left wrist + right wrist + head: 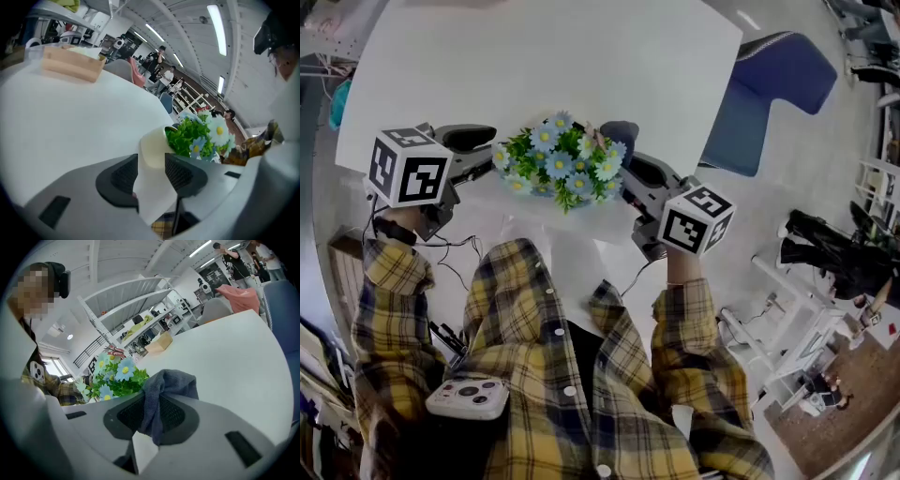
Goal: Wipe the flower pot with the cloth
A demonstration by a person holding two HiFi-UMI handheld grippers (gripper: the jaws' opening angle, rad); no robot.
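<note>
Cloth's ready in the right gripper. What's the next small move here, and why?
Probably close the left gripper on the flower pot first. Its jaws stand apart around the pot, so wiping now might push it away. The right gripper holds the cloth clamped, beside the flowers.

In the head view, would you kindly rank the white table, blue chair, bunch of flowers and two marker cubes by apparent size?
1. white table
2. blue chair
3. bunch of flowers
4. left marker cube and right marker cube: they look alike, so tied.
</note>
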